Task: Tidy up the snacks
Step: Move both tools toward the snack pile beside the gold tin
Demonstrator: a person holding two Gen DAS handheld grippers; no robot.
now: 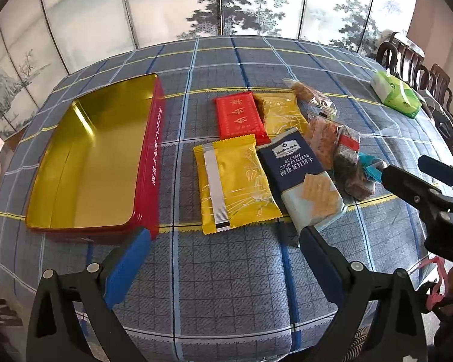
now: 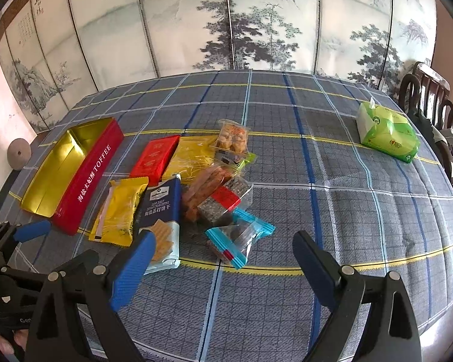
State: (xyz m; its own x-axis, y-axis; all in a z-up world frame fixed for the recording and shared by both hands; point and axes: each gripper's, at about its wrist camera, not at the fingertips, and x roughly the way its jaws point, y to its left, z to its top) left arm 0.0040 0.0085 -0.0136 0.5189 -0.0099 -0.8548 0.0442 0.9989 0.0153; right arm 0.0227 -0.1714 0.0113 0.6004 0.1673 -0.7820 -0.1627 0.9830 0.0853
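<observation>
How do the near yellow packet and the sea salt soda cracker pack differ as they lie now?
The near yellow packet is gold-yellow with a silver seam strip showing; the soda cracker pack is navy fading to pale blue, with printed text and a cracker picture. The yellow packet is wider and squarer, the cracker pack longer and narrower. The yellow packet lies nearer the red tin; the cracker pack sits beside the clear-wrapped snacks. Both lie flat on the checked tablecloth, outside the tin, ungripped.
</observation>
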